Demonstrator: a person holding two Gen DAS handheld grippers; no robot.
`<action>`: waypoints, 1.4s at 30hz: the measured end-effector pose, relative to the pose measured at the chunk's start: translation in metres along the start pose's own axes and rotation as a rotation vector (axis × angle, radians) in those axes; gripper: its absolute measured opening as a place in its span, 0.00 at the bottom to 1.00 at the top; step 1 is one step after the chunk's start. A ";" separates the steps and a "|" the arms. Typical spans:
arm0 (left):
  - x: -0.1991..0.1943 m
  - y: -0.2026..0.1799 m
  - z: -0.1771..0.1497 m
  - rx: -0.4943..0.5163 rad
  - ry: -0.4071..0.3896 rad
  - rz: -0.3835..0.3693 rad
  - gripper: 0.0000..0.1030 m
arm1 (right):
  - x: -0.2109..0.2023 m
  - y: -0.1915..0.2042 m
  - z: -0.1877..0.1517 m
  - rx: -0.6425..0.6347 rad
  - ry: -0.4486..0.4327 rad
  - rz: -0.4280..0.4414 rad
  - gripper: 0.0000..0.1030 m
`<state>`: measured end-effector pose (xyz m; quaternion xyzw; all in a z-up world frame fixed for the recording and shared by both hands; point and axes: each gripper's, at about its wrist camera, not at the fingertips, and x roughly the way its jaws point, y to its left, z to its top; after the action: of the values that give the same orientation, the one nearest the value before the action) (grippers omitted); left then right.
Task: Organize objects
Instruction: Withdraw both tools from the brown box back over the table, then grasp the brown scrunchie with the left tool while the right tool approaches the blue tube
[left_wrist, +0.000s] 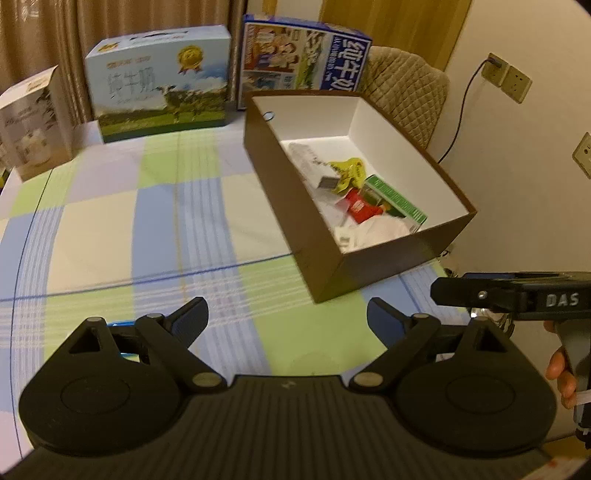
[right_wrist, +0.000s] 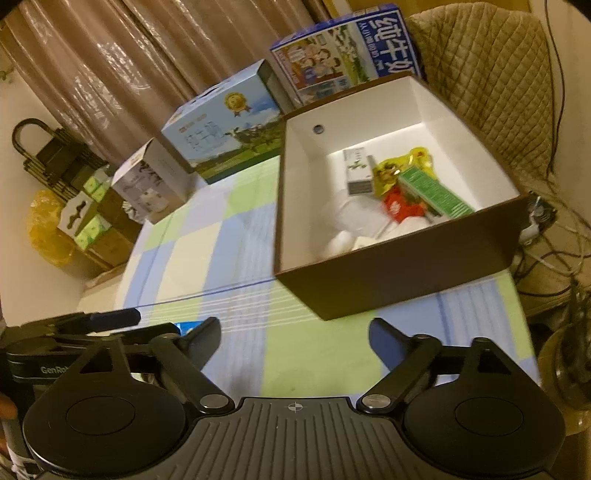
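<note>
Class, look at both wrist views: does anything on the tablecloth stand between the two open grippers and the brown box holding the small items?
Nothing visible does. Only bare checked tablecloth lies between the left gripper, the right gripper and the brown box. The milk cartons stand behind and beside it, out of the way.

Tongs (left_wrist: 287, 317) agape — brown box (left_wrist: 295, 225) ahead.

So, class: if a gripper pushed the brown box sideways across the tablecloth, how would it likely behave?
The brown box would probably slide rather than tip, since it sits low and wide. It looks light: thin walls, only a few small packets inside. The tablecloth might bunch up.
</note>
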<state>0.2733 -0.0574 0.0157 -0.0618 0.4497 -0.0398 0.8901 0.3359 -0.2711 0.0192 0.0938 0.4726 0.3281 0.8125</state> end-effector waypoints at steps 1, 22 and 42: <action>-0.002 0.004 -0.003 -0.005 0.004 0.007 0.88 | 0.001 0.001 -0.002 0.008 -0.003 0.011 0.88; -0.024 0.099 -0.055 -0.175 0.046 0.125 0.93 | 0.058 0.056 -0.034 -0.097 0.066 0.059 0.93; 0.012 0.171 -0.106 -0.322 0.116 0.239 0.95 | 0.133 0.092 -0.071 -0.330 0.203 -0.135 0.93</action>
<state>0.1976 0.1025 -0.0814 -0.1469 0.5051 0.1349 0.8397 0.2813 -0.1289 -0.0701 -0.1060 0.4971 0.3535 0.7853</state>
